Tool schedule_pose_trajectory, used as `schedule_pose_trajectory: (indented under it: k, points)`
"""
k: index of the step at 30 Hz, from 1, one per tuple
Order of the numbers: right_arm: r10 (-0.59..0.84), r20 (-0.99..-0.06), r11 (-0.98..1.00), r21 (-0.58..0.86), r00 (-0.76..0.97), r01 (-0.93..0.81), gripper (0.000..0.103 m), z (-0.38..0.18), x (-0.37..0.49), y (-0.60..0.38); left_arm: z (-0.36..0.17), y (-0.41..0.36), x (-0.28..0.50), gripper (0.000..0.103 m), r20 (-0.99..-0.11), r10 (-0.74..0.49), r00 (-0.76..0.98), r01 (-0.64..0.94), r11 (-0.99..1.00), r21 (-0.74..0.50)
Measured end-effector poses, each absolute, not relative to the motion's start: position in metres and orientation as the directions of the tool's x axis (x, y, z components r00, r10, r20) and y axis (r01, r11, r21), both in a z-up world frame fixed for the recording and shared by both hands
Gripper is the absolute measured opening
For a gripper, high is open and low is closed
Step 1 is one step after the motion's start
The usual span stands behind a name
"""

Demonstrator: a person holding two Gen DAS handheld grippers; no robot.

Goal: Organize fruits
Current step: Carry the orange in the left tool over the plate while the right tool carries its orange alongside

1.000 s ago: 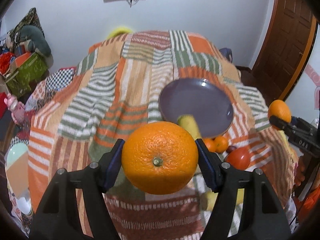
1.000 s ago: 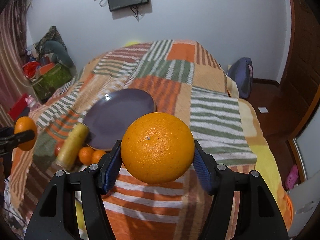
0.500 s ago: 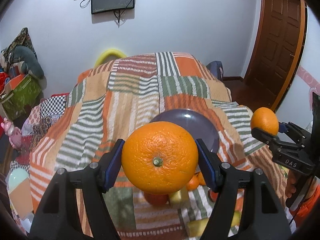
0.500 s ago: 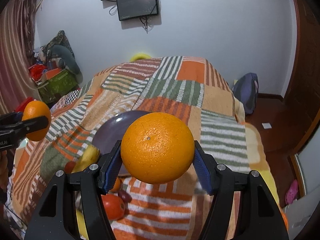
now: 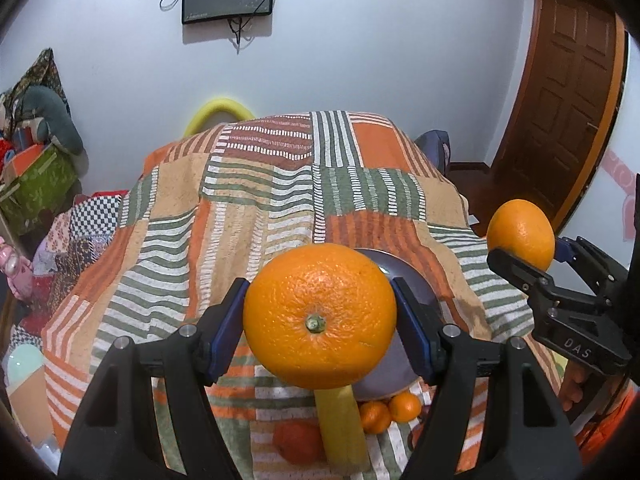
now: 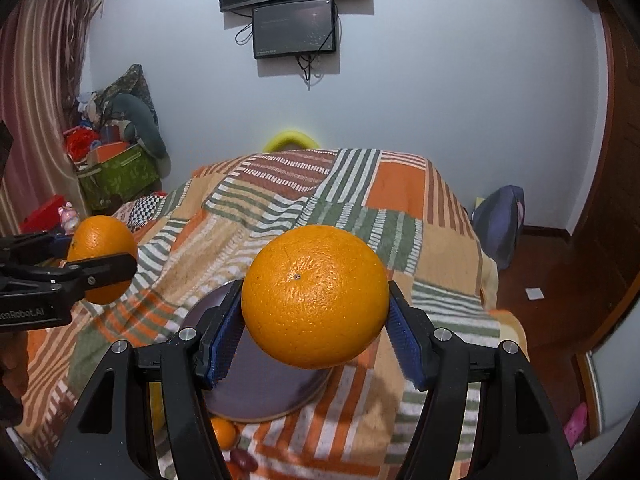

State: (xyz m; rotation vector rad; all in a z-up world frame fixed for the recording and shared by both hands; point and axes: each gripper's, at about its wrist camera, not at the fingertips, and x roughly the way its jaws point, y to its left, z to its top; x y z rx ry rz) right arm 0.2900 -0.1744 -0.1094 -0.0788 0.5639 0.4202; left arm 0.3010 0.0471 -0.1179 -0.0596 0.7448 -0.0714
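Note:
My left gripper [image 5: 319, 320] is shut on a large orange [image 5: 319, 316], stem end facing the camera, held in the air above the bed. My right gripper [image 6: 315, 306] is shut on a second large orange [image 6: 315, 296]. Each gripper shows in the other's view: the right one [image 5: 524, 252] at the right edge, the left one [image 6: 102, 260] at the left edge. A purple plate [image 6: 256, 380] lies on the patchwork blanket below both, partly hidden by the oranges. Near the plate's front edge lie a yellow banana [image 5: 340, 424], two small tangerines [image 5: 390, 410] and a red fruit [image 5: 298, 442].
The patchwork blanket [image 5: 256, 208] covers the bed. A green box [image 6: 116, 174] with piled clutter stands at the left wall, a blue bag [image 6: 500, 220] on the floor at right. A wooden door [image 5: 560, 92] is at right, screens [image 6: 294, 28] hang on the far wall.
Both grippers have risen and tilted up with their oranges still held. The plate and loose fruits have slid lower in both views, and more of the wall and screens shows.

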Motion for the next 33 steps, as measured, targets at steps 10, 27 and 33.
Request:
schedule_pose_trajectory:
  k: [10,27,33]
  points:
    - [0.376,-0.574,0.903,0.051,0.727,-0.427,0.063,-0.13,0.315,-0.158,-0.153,0.06,0.351,0.07,-0.735,-0.042,0.677,0.005,0.999,-0.053]
    - [0.362,-0.718,0.871,0.033,0.594,-0.49,0.063,-0.182,0.364,-0.13,-0.209,0.059,0.404,0.07,-0.832,-0.076,0.549,0.024,0.997,-0.075]
    - [0.356,-0.745,0.855,0.017,0.564,-0.518,0.063,-0.192,0.367,-0.126,-0.217,0.045,0.415,0.07,-0.848,-0.095,0.522,0.075,0.995,-0.066]
